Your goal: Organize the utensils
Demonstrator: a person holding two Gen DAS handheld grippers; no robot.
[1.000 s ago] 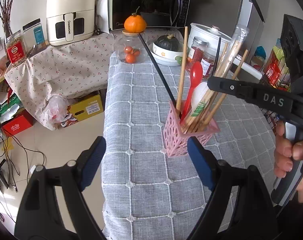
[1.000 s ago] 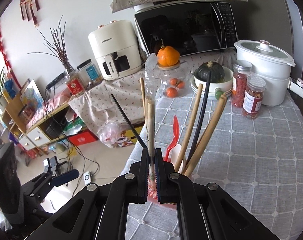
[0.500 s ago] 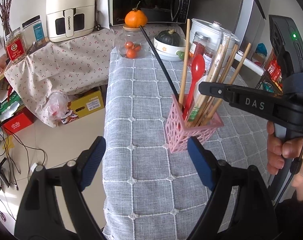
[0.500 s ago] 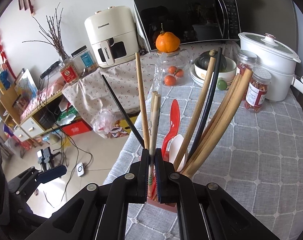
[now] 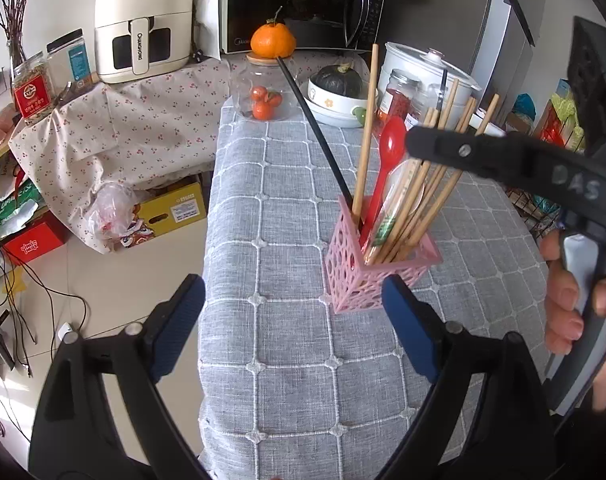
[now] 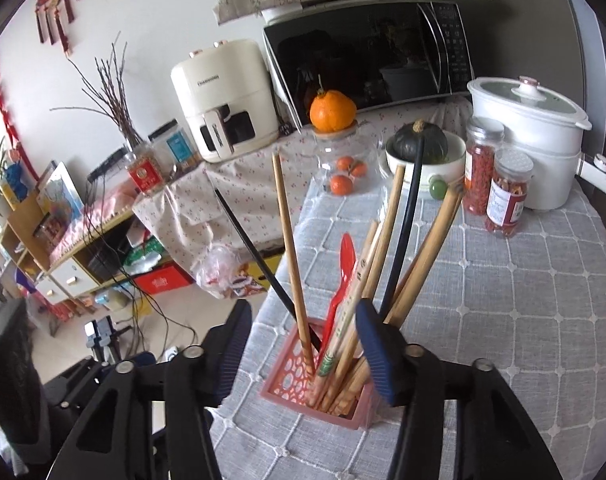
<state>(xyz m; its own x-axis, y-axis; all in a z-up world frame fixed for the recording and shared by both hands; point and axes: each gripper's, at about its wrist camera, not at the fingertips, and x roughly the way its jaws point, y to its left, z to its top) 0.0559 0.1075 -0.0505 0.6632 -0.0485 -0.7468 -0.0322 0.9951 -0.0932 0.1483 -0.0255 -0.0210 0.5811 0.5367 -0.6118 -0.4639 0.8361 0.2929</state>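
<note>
1. While the pink holder (image 6: 319,394) stands on the grey checked tablecloth (image 6: 523,300), the right gripper (image 6: 303,344) sits right over it, jaws just sprung apart, nothing pinched.
2. Between those parted blue pads (image 6: 373,350) rise the sticks in the holder: the paper-sleeved chopsticks (image 6: 345,322) stand loose there, free of either pad.
3. And look at the crowd in that holder: a red spoon (image 6: 341,284), a tall wooden chopstick (image 6: 289,248) leaning left, a black chopstick (image 6: 255,258) slanting further left, a black one (image 6: 403,240) going up to the right, and a bundle of wooden ones (image 6: 431,248) fanned out.
4. Over on the other side, the left gripper (image 5: 293,326) hovers spread wide above the cloth, holding nothing; its jaws have eased a little wider too.
5. From the left wrist view, the holder (image 5: 367,276) lies just beyond the right-hand pad (image 5: 411,332), close to the table's near edge.
6. A hand (image 5: 571,296) grips the right tool's handle at the frame's right edge.
7. Behind it all: an orange (image 6: 331,110) on a glass jar (image 6: 345,160), a microwave (image 6: 371,56), an air fryer (image 6: 223,96).
</note>
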